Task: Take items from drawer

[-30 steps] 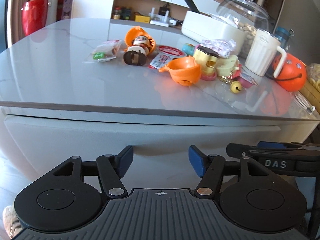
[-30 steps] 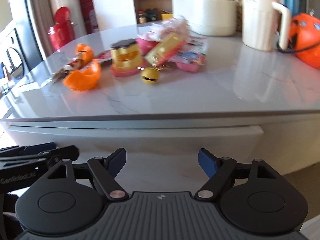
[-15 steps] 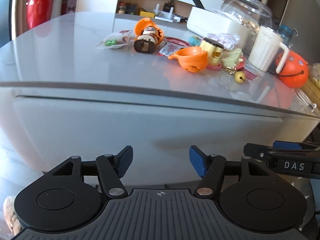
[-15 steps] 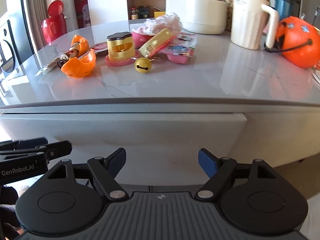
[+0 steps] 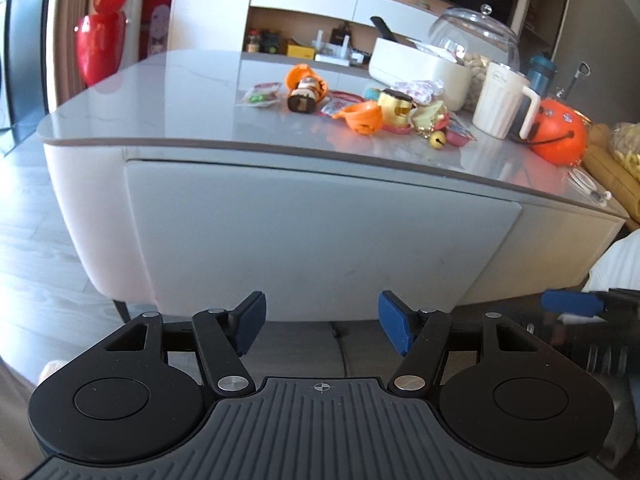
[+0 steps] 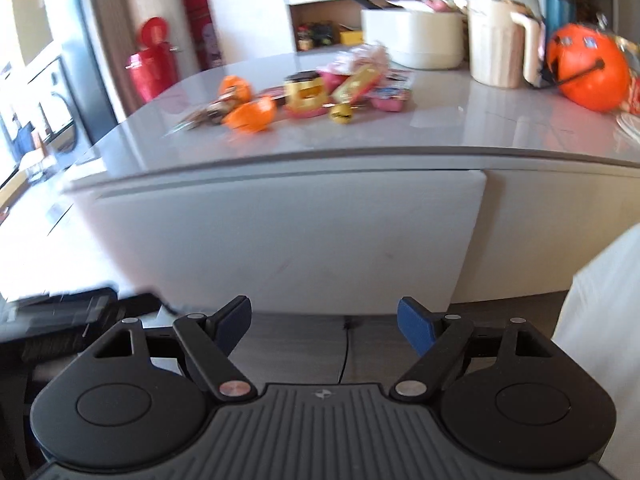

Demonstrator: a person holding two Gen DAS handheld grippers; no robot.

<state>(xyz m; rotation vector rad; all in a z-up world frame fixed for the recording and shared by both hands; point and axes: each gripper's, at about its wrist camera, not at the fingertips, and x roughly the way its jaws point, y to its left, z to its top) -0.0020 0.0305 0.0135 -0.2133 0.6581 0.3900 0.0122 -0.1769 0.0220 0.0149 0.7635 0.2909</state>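
both the left gripper (image 5: 321,326) and right gripper (image 6: 324,325) are spread with nothing between their fingers, well short of the shut drawer (image 5: 320,236) ahead, whose items seem already laid out on the tabletop (image 5: 168,96) beyond, though blur hides detail.

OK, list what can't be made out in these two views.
- Drawer contents: front is shut in both views, so the inside is hidden.
- Toys on the tabletop: smeared by motion blur in the right wrist view.
- Right gripper: cut off by the left wrist view's edge.
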